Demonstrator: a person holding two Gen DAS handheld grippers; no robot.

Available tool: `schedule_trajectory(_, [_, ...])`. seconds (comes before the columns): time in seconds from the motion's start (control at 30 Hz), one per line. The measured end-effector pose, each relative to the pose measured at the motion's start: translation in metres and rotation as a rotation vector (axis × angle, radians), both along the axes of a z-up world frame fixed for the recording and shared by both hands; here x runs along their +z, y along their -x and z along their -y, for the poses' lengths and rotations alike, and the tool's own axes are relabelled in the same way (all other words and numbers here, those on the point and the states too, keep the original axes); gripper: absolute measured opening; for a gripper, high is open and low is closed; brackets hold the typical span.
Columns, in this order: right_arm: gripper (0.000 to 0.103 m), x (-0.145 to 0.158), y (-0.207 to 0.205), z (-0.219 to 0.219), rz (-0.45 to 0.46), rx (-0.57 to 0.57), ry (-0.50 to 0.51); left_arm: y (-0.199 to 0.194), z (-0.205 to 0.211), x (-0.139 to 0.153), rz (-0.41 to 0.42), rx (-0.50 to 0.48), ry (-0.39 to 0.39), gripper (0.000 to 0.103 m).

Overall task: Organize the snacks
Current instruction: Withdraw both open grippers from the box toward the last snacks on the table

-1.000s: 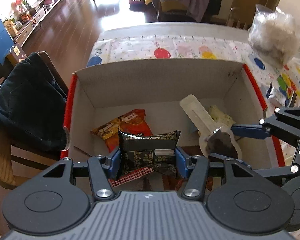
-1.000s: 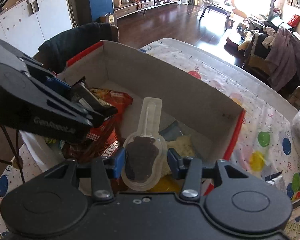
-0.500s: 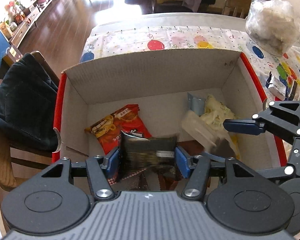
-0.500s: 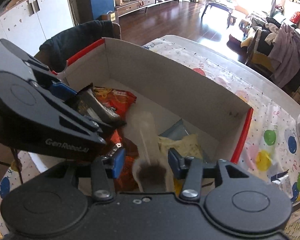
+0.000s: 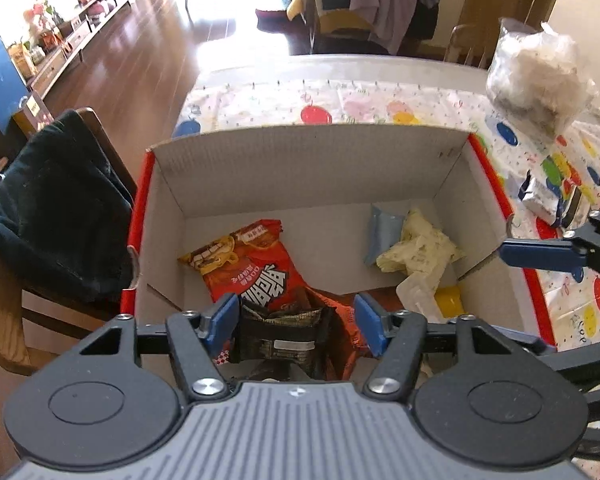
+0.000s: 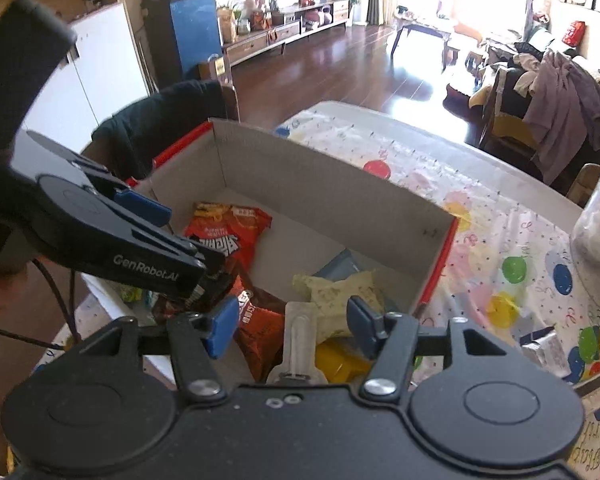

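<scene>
An open cardboard box (image 5: pixel 300 160) with red outer sides stands on the table and also shows in the right wrist view (image 6: pixel 332 196). Inside lie a red snack bag (image 5: pixel 252 268), a pale yellow packet (image 5: pixel 420 248), a grey-blue packet (image 5: pixel 384 228) and a clear spoon-shaped pack (image 6: pixel 298 340). My left gripper (image 5: pixel 296 320) is open above the box's near end; a black snack packet (image 5: pixel 284 340) lies loose between its spread fingers. My right gripper (image 6: pixel 290 326) is open over the box's right end, above the clear pack.
A polka-dot cloth (image 5: pixel 340 100) covers the table. A clear bag of white stuff (image 5: pixel 540 68) stands at the far right. Small silver packets (image 5: pixel 544 196) lie right of the box. A chair with a dark jacket (image 5: pixel 56 208) is at the left.
Both grippers have opened. The black packet has dropped from the left gripper and the clear pack from the right gripper into the box. Both grippers have drawn back and up.
</scene>
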State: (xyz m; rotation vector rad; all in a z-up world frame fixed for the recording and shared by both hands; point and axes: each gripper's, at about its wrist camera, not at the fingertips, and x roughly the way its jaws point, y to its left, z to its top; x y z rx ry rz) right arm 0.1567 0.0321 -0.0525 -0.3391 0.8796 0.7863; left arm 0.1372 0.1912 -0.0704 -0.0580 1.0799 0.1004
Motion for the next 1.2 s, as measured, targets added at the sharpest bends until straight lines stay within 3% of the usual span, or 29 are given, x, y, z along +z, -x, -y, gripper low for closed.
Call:
schedule_trajectory(0.2, [0.064,0.02,0.008,0.019,0.014,-0.041,-0.052,0.016,0.013,0.021,0.062,-0.024,0.002,0.064])
schedule_trajectory(0.5, [0.08,0.045,0.017,0.059,0.027,-0.091,-0.138,0.035,0.048,0.05,0.192,-0.077,-0.01,0.07])
schedule_trajectory(0.63, [0.084,0.055,0.019,0.082,0.015,-0.118,-0.192,0.041,0.064,0.061,0.24,-0.089,-0.011,0.077])
schedule_trajectory(0.97, [0.093,0.07,0.018,0.143,0.06,-0.165,-0.233,0.038,0.115,0.074,0.316,-0.131,0.002,0.083])
schedule_trajectory(1.2, [0.102,0.067,0.011,0.189,0.063,-0.206,-0.251,0.025,0.153,0.069,0.322,-0.148,0.026,0.083])
